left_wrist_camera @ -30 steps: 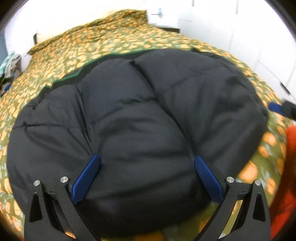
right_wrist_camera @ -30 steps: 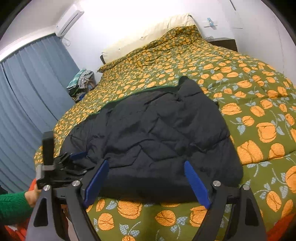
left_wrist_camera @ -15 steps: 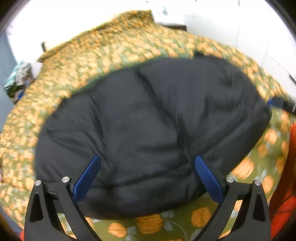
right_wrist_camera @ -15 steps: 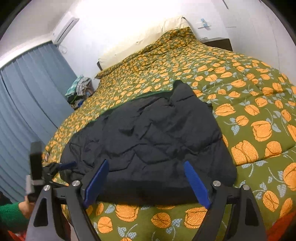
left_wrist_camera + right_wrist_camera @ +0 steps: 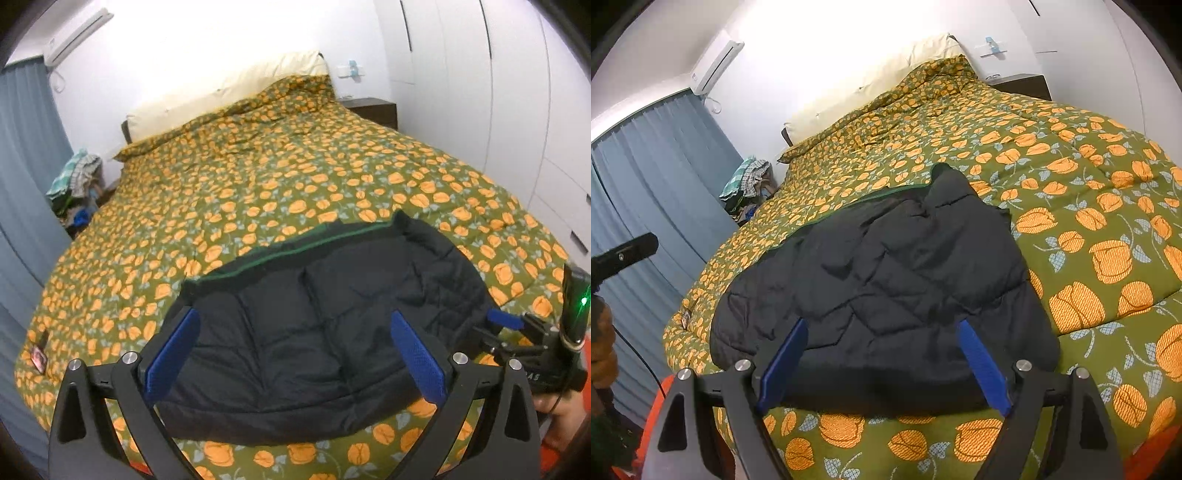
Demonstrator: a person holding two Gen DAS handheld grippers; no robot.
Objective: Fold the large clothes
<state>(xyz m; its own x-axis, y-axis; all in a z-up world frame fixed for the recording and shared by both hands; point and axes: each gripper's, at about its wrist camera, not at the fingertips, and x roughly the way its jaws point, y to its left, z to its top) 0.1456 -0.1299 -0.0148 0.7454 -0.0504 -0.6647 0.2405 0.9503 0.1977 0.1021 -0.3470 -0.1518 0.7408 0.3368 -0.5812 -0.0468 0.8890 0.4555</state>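
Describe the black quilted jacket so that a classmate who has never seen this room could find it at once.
Start at the wide bed under the green bedspread with orange flowers. At its foot end lies the black quilted puffer jacket, folded flat. Only it is plain black, with a thin green trim along its far edge.

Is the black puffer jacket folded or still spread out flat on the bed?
Folded. The black puffer jacket lies as a compact, thick bundle near the foot of the bed, no sleeves spread out; neither open gripper touches it.

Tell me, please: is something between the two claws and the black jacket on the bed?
Nothing visible. The left claw and right claw are both open just short of the black jacket, which lies alone on the floral bedspread.
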